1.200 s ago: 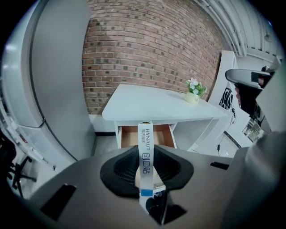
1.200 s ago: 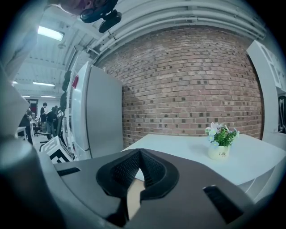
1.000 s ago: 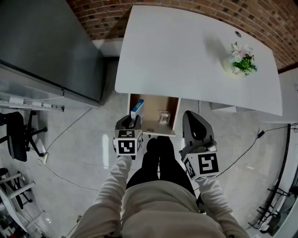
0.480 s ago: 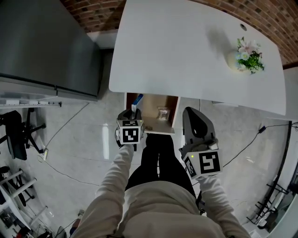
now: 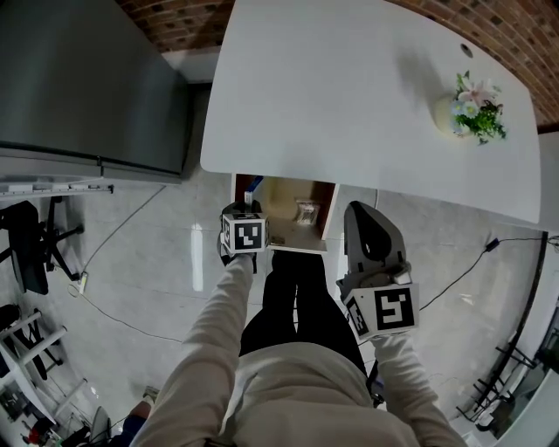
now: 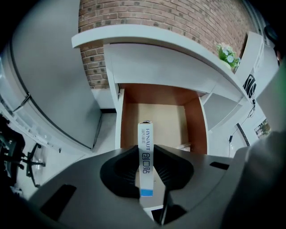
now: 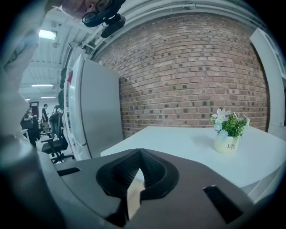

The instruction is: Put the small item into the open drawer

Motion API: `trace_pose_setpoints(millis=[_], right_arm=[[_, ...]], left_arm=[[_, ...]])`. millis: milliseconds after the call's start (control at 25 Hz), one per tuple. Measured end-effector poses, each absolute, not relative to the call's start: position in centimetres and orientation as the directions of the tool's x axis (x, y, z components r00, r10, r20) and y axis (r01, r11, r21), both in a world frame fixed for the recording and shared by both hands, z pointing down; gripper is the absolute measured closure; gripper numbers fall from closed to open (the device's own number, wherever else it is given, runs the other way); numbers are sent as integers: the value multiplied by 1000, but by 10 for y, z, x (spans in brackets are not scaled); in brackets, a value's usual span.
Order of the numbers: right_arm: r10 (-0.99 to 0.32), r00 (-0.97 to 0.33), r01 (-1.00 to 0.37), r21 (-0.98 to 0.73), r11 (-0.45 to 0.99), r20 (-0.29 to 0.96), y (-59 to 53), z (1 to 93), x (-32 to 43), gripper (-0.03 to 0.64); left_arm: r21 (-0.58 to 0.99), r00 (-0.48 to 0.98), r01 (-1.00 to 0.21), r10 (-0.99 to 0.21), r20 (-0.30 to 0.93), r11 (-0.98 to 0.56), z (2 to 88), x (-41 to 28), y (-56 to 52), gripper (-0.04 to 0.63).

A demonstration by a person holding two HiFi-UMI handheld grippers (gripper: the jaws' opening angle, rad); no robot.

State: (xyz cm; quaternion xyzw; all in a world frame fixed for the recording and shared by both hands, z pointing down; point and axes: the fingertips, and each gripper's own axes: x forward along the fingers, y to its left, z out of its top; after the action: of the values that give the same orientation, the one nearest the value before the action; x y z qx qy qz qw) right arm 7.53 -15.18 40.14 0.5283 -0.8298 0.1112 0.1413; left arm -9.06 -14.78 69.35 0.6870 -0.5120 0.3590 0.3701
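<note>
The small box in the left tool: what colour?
White box with a blue end; left gripper view.

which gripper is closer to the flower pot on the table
Right. The right gripper sits front-left of the flower pot; the left gripper is farther left, over the drawer.

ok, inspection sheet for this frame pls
surface: white table, bare but for a flower pot
job's things: slim box pointing into the open drawer, not yet released
clutter: small packet in the drawer
grippers: left gripper shut on the slim box; right gripper shut, empty
cables: floor cable at left; floor cable at right
surroundings: grey cabinet, brick wall, office chair
</note>
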Motion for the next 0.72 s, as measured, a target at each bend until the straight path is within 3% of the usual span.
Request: trace_pose_setpoints(millis=[720], right_arm=[[-838,-391,-915,-60,399,382,-152,422,86,589]], left_arm=[[76,125,-981,-277,953,-180,779,-88,-142,499]])
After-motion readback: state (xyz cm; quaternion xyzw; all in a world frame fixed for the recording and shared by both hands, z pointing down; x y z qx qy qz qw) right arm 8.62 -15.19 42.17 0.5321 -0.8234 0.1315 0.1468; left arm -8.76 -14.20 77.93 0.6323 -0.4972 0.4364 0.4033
